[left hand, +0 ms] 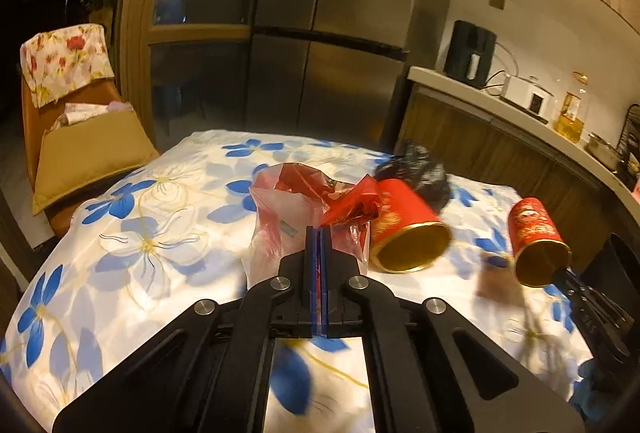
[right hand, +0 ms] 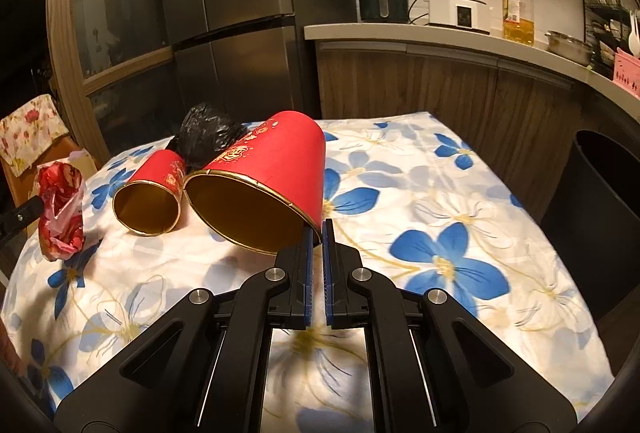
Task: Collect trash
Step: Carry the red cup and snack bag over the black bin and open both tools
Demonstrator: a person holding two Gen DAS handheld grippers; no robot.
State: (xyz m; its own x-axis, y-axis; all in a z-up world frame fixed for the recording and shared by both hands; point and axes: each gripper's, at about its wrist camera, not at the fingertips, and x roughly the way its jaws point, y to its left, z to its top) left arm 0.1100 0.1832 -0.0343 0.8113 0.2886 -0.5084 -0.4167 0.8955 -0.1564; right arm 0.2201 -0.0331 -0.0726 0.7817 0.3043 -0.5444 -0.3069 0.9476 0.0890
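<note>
So, status:
left gripper (left hand: 318, 233): jaws closing flat on the clear-and-red plastic bag (left hand: 296, 217), frame centre.
right gripper (right hand: 318, 229): pinching the rim of the red paper tube (right hand: 276, 169), open mouth facing camera.
black bin (right hand: 600, 217): sitting far right, nearer the right hand.

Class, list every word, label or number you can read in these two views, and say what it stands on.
None can be read.
Red can: gold characters, blurred.
Smaller red can: gold print, blurred.
Oil bottle: label too small.
White cooker: panel too small.
</note>
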